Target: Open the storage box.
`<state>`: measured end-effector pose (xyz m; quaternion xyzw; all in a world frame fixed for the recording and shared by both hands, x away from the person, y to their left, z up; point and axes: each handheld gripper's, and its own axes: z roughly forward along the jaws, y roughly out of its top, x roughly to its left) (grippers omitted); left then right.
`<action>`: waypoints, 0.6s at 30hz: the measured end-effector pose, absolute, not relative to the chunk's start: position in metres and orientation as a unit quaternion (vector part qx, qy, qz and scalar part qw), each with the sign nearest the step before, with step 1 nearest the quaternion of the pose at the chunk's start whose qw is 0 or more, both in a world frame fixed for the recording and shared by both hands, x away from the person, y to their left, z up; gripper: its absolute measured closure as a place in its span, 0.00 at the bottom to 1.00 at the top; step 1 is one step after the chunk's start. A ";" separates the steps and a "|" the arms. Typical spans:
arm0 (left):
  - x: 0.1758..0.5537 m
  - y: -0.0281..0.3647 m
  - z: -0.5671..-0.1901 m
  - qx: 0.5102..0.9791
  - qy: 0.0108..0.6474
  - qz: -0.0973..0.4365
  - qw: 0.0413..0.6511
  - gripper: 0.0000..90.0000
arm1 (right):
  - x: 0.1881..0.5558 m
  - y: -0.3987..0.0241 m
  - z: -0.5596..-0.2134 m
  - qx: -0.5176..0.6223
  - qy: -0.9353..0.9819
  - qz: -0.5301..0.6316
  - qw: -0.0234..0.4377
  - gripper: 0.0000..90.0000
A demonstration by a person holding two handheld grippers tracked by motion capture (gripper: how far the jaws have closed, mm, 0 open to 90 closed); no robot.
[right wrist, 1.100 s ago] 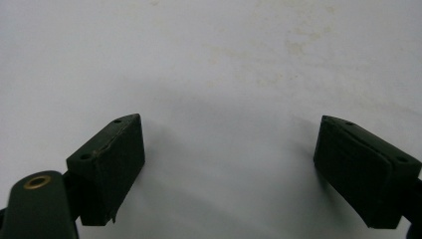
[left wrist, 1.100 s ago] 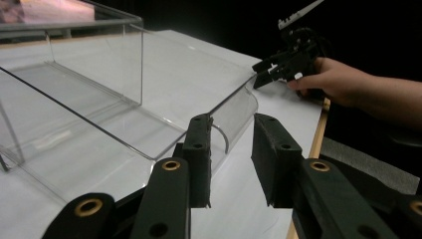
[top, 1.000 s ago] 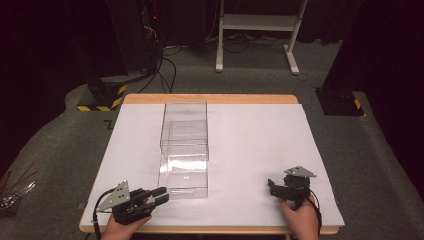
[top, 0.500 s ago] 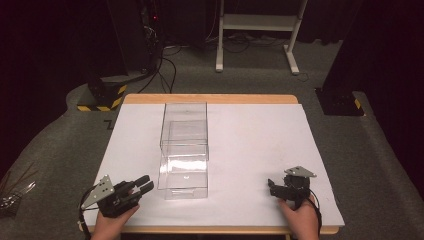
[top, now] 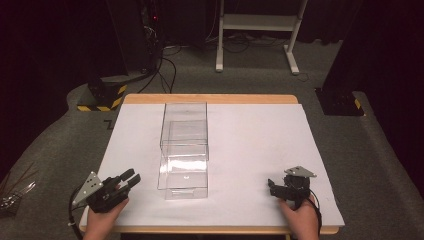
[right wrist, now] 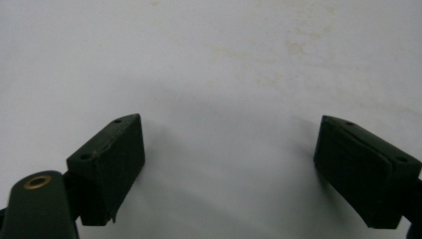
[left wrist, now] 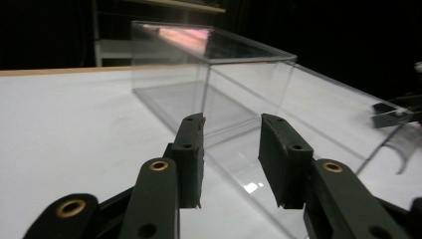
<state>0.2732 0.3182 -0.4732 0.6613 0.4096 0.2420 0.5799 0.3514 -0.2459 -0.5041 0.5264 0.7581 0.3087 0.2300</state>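
Observation:
A clear plastic box (top: 184,150) stands in the middle of the white table top (top: 260,135); it has a taller part at the back and a lower part toward me. My left gripper (top: 131,177) sits near the front left corner, a short way left of the box, apart from it. Its jaws are open with nothing between them. From the left gripper (left wrist: 232,122) the box (left wrist: 239,74) lies just ahead and to the right. My right gripper (top: 272,186) rests near the front right edge. The right gripper (right wrist: 229,124) is open wide, facing bare white table.
The table's wooden edge (top: 210,98) runs along the back. On the floor behind are a yellow-and-black striped base (top: 102,95), cables, a white frame's legs (top: 255,22) and a black foot (top: 340,102). Shiny wrapping (top: 12,192) lies on the floor at the left.
My left gripper has drawn back to the left, away from the box's front corner, and now points diagonally toward it. The right gripper has stayed still.

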 end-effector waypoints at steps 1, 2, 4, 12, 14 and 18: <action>0.274 0.319 -0.474 0.661 0.416 0.247 0.573 0.68 | 0.351 -0.246 -0.504 0.526 0.758 0.309 0.230 0.14; 0.275 0.320 -0.476 0.663 0.421 0.251 0.566 0.66 | 0.351 -0.246 -0.504 0.526 0.758 0.309 0.230 0.14; 0.277 0.321 -0.478 0.670 0.431 0.261 0.546 0.63 | 0.351 -0.246 -0.504 0.526 0.758 0.309 0.230 0.14; 0.289 0.316 -0.492 0.708 0.470 0.288 0.443 0.55 | 0.352 -0.246 -0.504 0.526 0.758 0.309 0.230 0.14; 0.292 0.312 -0.496 0.721 0.473 0.293 0.413 0.53 | 0.352 -0.246 -0.504 0.526 0.758 0.309 0.230 0.14; 0.298 0.307 -0.504 0.742 0.481 0.285 0.370 0.49 | 0.352 -0.246 -0.504 0.526 0.758 0.309 0.230 0.14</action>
